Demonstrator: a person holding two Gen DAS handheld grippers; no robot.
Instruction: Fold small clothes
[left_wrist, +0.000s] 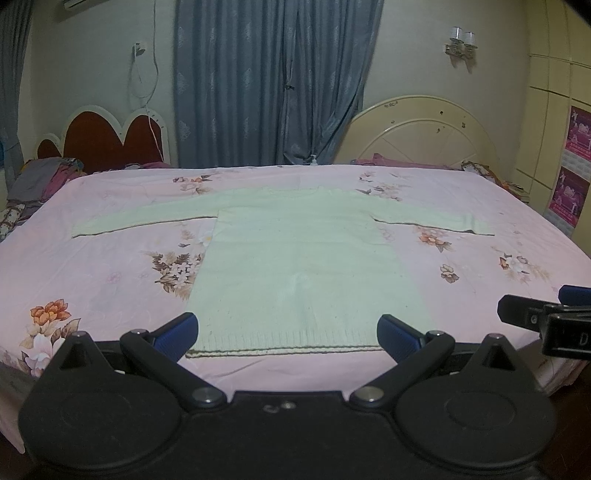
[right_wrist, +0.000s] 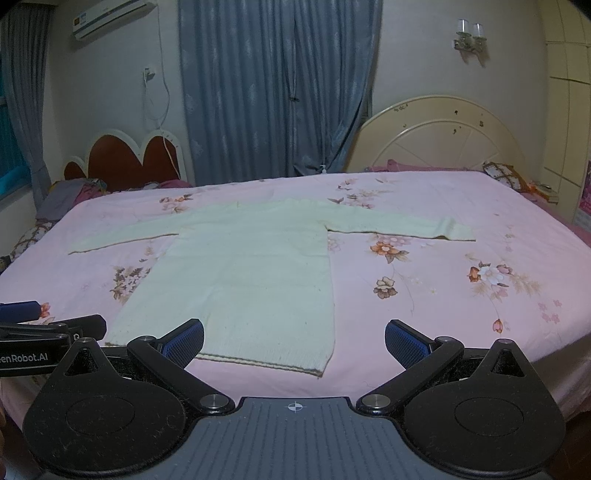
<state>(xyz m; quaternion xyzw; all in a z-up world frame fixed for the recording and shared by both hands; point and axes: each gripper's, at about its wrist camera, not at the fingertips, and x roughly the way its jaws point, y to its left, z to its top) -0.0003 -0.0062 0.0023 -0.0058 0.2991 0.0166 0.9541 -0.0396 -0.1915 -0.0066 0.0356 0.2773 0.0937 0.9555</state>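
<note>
A pale green knitted sweater (left_wrist: 291, 258) lies flat on the pink floral bedsheet (left_wrist: 110, 280), both sleeves spread out sideways and its hem toward me. My left gripper (left_wrist: 288, 338) hovers open just above the hem, its blue pads on either side of the hem's width, holding nothing. The right wrist view shows the same sweater (right_wrist: 236, 269) left of centre. My right gripper (right_wrist: 293, 343) is open and empty over the hem's right corner. The right gripper's fingers (left_wrist: 532, 314) show at the right edge of the left wrist view.
The bed has a red scalloped headboard (left_wrist: 107, 136) at far left and a cream round one (left_wrist: 424, 129) at far right. Blue curtains (left_wrist: 273, 81) hang behind. Crumpled clothes (left_wrist: 44, 181) sit at the far left corner. The bed's near edge (left_wrist: 295, 373) runs just under the grippers.
</note>
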